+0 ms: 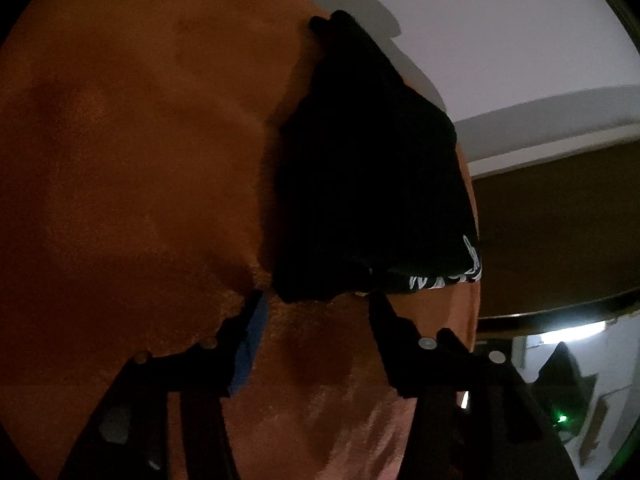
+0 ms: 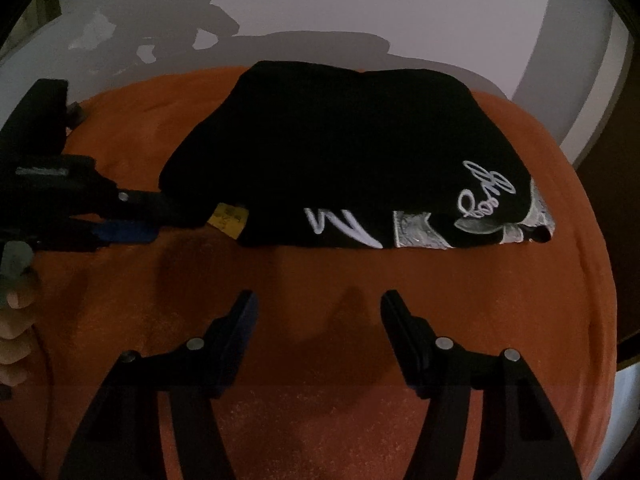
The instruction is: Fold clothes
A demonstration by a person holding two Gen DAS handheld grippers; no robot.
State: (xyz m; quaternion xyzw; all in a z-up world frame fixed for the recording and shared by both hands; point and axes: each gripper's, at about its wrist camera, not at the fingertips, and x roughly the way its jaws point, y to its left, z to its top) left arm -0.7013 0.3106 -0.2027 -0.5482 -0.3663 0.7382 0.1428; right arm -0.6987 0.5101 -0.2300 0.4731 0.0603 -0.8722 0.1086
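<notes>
Black cloth, a folded garment (image 2: 344,148), lies in a low stack on the orange blanket (image 2: 440,288) toward its far edge, just short of the pale wall (image 2: 400,4). White script lettering (image 2: 486,190) is stitched near the garment's right corner, too looped to read for certain, and a large white "M" (image 2: 340,230) shows on the layer beneath, beside a grey-and-white printed patch (image 2: 416,234) along the front edge. A small yellow tag (image 2: 229,219) sticks out at the garment's front left corner; its print is too small to make out. The left gripper (image 2: 160,218) reaches in from the left at that corner, its fingers parted with the upper one against the cloth beside the tag and the blue-padded lower one on the blanket; in its own view the left gripper (image 1: 316,300) stands wide, the garment's near edge (image 1: 320,280) between the tips but not pinched. The right gripper (image 2: 316,300) hovers over bare blanket near the garment's front edge, fingers spread and holding nothing. A person's hand (image 2: 16,320) shows at the left edge of the right wrist view. Dark shadows of the tools fall across the wall.
</notes>
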